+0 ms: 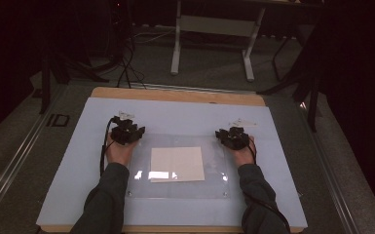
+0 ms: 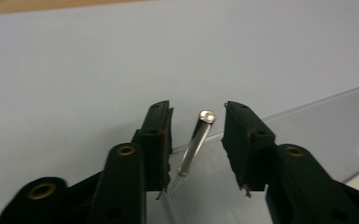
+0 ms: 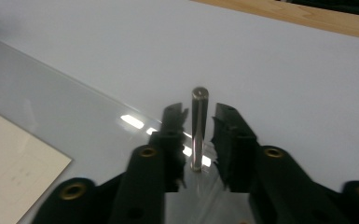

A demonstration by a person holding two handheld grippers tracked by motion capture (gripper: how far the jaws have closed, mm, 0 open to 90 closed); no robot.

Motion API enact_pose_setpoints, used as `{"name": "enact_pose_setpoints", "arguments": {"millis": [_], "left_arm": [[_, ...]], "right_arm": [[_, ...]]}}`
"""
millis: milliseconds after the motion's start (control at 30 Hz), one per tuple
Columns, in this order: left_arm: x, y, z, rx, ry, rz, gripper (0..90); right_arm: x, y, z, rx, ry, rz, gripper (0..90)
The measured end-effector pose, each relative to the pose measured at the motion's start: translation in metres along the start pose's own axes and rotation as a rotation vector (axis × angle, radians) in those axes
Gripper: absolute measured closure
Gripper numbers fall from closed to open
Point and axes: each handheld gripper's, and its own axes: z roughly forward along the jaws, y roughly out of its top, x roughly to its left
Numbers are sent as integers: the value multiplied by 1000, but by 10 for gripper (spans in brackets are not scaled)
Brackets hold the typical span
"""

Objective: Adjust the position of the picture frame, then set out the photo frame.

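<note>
A clear acrylic plate [image 1: 141, 187] lies on a pale blue mat [image 1: 87, 161], with a cream paper sheet [image 1: 177, 164] at its middle. Short upright metal pins stand at the plate's far corners. My left gripper [image 1: 125, 127] is at the far-left corner; in the left gripper view it [image 2: 196, 108] is open, its jaws wide apart on either side of the pin [image 2: 193, 144] without touching it. My right gripper [image 1: 232, 135] is at the far-right corner; there it [image 3: 199, 109] straddles the other pin [image 3: 198, 126] closely, with thin gaps on both sides.
The mat covers a wooden table whose bare edge [image 1: 175, 95] shows at the back. Beyond it are a grey floor, cables and a white table frame [image 1: 214, 29]. Small fasteners sit at the plate's near corners [image 1: 224, 194]. The paper's corner [image 3: 14, 163] lies left of the right gripper.
</note>
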Motion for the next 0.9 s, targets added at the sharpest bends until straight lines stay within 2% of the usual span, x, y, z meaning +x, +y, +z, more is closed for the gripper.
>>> {"name": "enact_pose_setpoints", "arguments": {"millis": [133,367,567,633,767,900], "left_arm": [[-1,-1,-6,-13,5,4,556],[-2,-1,-18,-51,18,18,539],[-3,1,-28,-90,10,40,560],[-2,1,-28,-100,6,36,570],[0,0,-28,-99,0,34,585],[-1,-1,-28,-94,2,57,635]], "right_arm": [[-1,-3,-6,-4,7,5,625],[-1,-3,-12,-23,2,8,579],[-1,-2,-16,-41,7,4,587],[0,-1,-17,-50,8,6,602],[0,1,-19,-69,2,8,632],[2,3,-22,-89,-8,7,704]]}}
